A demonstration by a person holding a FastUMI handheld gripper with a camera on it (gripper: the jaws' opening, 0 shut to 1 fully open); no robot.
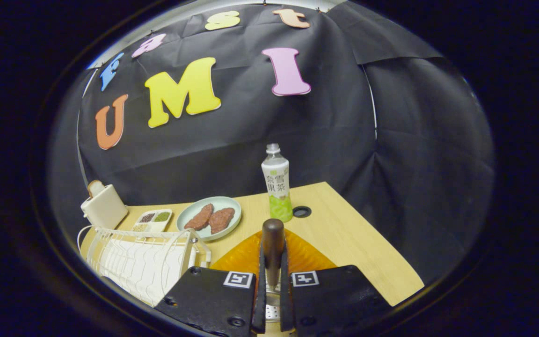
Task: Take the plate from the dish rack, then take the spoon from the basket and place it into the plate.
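Pale wooden tabletop [344, 234] before black cloth, with the gripper [273, 262] clamped on a spoon over an amber plate.

Both fingers press the dark brown wooden-handled spoon [273, 238], handle upright, its metal end low between them, above the orange ribbed glass plate [307, 255]. Left and near sits the white wire dish rack [143, 262]. Farther off stand a pale green plate [213, 216] of two brown patties, a white toaster [103, 206] and a green tea bottle [276, 187] with printing too small to read.

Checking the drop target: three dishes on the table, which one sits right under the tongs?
The orange plate, directly beneath the tongs, which are shut on the spoon. The pale green plate holds two brown patties; the small divided dish holds grains. Both lie beyond.
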